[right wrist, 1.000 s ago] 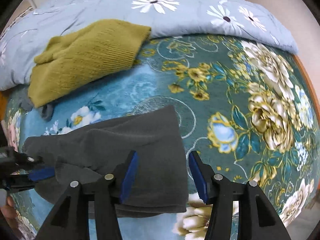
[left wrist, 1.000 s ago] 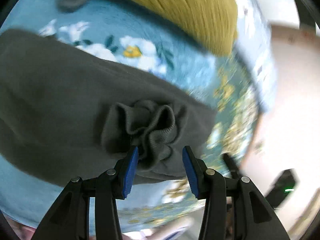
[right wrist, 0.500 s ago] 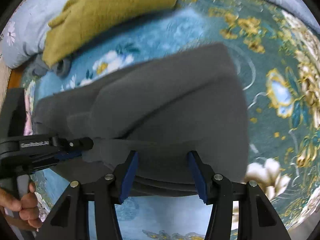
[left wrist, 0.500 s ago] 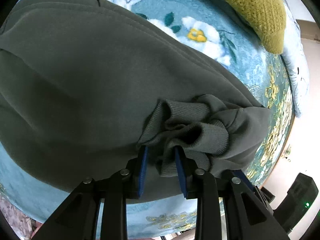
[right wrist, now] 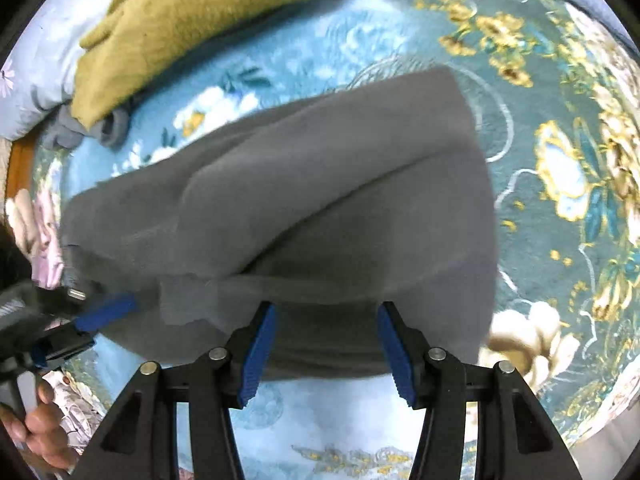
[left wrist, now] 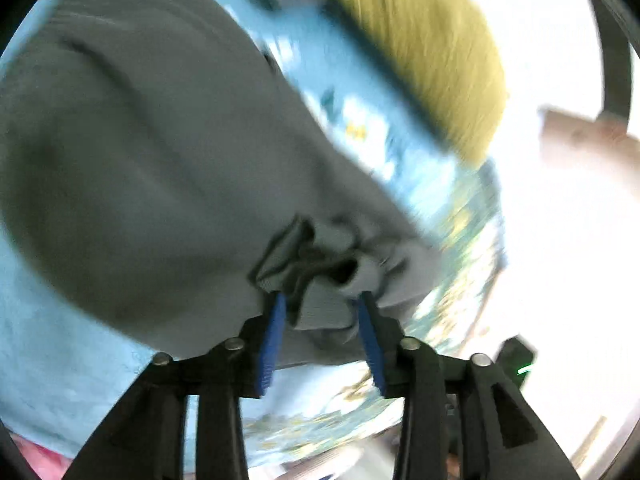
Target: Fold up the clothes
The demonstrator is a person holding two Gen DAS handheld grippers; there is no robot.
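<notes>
A dark grey sweatshirt [right wrist: 320,208] lies partly folded on the flowered blue bedspread [right wrist: 560,160]. In the left wrist view the grey garment [left wrist: 140,160] fills the left side, and its bunched ribbed cuff [left wrist: 320,264] sits between the blue pads of my left gripper [left wrist: 320,320], whose jaws stand apart around it. My left gripper also shows at the garment's left edge in the right wrist view [right wrist: 100,312]. My right gripper [right wrist: 326,344] is open over the near edge of the grey garment, holding nothing.
A folded mustard knit sweater [right wrist: 192,20] lies at the back left of the bed, also seen in the left wrist view [left wrist: 420,52]. A small grey item [right wrist: 84,128] lies beside it. A pale blue daisy quilt [right wrist: 24,92] runs along the back.
My left gripper's jaws were nearly shut on the cuff half a second ago and now stand wider apart. The left view is blurred by motion. The right gripper stays open over the garment.
</notes>
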